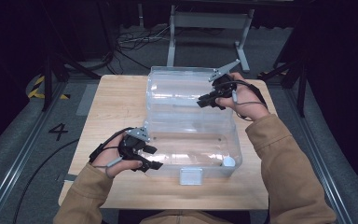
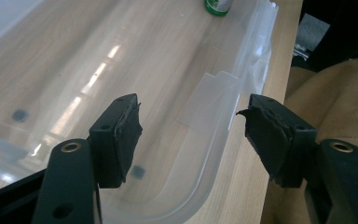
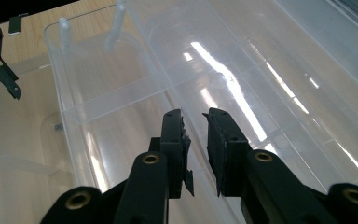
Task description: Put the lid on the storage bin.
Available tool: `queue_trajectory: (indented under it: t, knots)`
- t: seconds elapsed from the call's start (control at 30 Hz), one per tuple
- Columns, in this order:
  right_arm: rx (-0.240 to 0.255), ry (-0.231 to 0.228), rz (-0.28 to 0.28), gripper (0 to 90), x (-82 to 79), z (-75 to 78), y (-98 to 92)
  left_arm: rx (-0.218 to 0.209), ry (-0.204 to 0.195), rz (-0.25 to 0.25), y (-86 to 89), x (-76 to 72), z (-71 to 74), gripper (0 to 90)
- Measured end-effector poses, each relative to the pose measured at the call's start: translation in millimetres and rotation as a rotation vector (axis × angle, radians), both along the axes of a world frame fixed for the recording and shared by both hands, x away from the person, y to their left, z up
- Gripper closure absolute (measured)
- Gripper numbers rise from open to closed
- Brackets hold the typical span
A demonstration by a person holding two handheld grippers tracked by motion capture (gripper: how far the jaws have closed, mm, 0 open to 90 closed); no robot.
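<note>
A clear plastic storage box [image 1: 192, 149] sits on a light wooden table [image 1: 116, 100], its hinged transparent lid [image 1: 182, 91] swung open and standing behind the box body. Near the box's front right corner a small white-capped bottle [image 1: 228, 162] stands inside; in the left gripper view the same item appears as a green-bodied bottle [image 2: 218, 5] at the top edge. A whitish latch tab [image 1: 190, 176] hangs from the middle of the front wall. The left gripper [image 1: 154, 157], held in the person's left hand [image 1: 109, 156], hovers at the box's front left corner; its own view shows the jaws spread wide apart on either side of the box's rounded rim [image 2: 200, 177], with the pads touching nothing. The right gripper [image 1: 201, 101], held in the right hand [image 1: 242, 98], reaches across the raised lid from the right; in its own view the jaws stand close together with a narrow gap, the lid's edge [image 3: 168, 88] running up ahead of them, and whether the pads pinch the plastic cannot be told. Tan sleeves [image 1: 279, 158] cover both forearms.
</note>
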State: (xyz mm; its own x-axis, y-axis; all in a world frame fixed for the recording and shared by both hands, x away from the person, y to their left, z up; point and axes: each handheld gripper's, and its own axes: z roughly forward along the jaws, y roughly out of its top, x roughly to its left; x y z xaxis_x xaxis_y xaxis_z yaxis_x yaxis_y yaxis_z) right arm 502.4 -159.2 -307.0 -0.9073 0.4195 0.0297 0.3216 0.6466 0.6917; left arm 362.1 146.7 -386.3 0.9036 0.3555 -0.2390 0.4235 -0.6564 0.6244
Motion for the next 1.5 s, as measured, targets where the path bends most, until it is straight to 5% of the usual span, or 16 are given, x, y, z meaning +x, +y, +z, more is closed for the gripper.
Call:
queue_trajectory:
  t: [0.43, 0.77, 0.9, 1.5]
  knots:
    - [0.016, 0.013, -0.015, 76.9, -0.8, -0.8, -0.3, 0.071, 0.029, -0.076, -16.8, -0.7, -13.9, 44.4]
    - [0.019, 0.011, -0.021, 76.9, -1.9, -1.4, -0.4, 0.104, 0.037, -0.103, -21.8, -2.5, -15.9, 75.7]
    - [0.024, 0.006, -0.022, 77.0, -2.3, -2.0, -0.6, 0.128, 0.021, -0.094, -24.6, -5.3, -13.8, 77.0]
    - [0.042, -0.004, -0.007, 80.4, -8.5, -3.0, -1.3, 0.116, 0.027, -0.096, -23.6, -4.1, -15.9, 76.7]
